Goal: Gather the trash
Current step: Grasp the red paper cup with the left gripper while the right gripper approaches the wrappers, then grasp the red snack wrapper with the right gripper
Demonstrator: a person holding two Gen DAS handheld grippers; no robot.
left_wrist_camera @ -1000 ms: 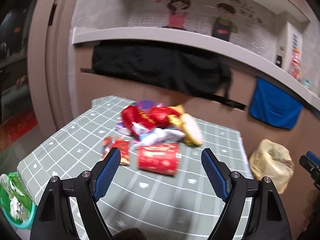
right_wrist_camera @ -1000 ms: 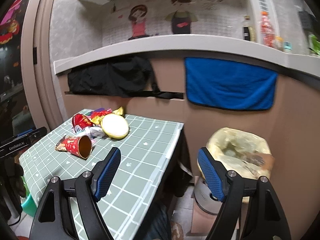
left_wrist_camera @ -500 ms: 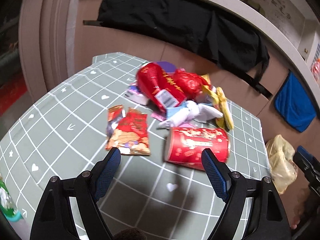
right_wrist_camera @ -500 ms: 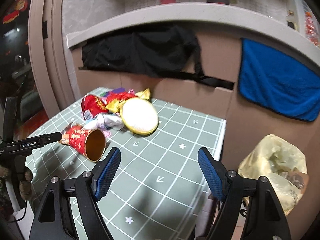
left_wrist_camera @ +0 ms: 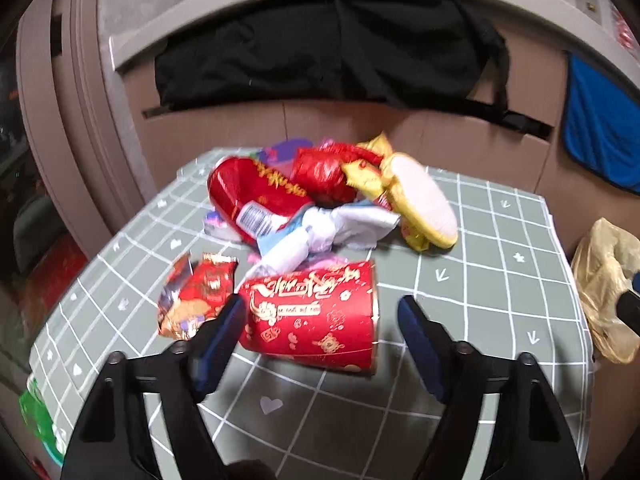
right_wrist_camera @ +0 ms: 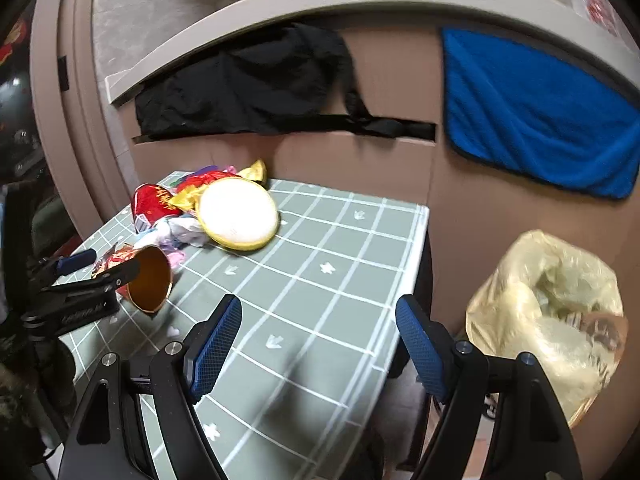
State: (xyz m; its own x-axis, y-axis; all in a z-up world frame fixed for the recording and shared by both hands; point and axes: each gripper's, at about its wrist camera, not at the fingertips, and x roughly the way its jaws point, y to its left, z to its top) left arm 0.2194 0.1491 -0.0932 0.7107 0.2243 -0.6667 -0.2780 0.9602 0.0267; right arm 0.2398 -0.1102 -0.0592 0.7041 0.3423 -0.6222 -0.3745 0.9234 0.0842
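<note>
A red paper cup [left_wrist_camera: 316,316] lies on its side on the green checked table [left_wrist_camera: 500,280]. My left gripper [left_wrist_camera: 320,332] is open with the cup between its fingers, not gripped. Behind the cup lies a trash pile: a red snack wrapper [left_wrist_camera: 196,300], a red bag [left_wrist_camera: 256,196], white crumpled paper [left_wrist_camera: 332,228] and a yellow-rimmed round lid [left_wrist_camera: 424,200]. In the right wrist view the cup [right_wrist_camera: 150,280] shows its open mouth, with the left gripper's fingers [right_wrist_camera: 100,280] around it. My right gripper [right_wrist_camera: 318,344] is open and empty above the table's right part.
A bin lined with a yellowish plastic bag [right_wrist_camera: 552,316] stands on the floor right of the table; it also shows in the left wrist view [left_wrist_camera: 608,284]. A black cloth [right_wrist_camera: 248,80] and a blue towel [right_wrist_camera: 536,112] hang on the brown wall behind.
My left gripper has moved forward and down until the red cup lies between its open fingers. My right gripper has moved closer over the table and tilted down.
</note>
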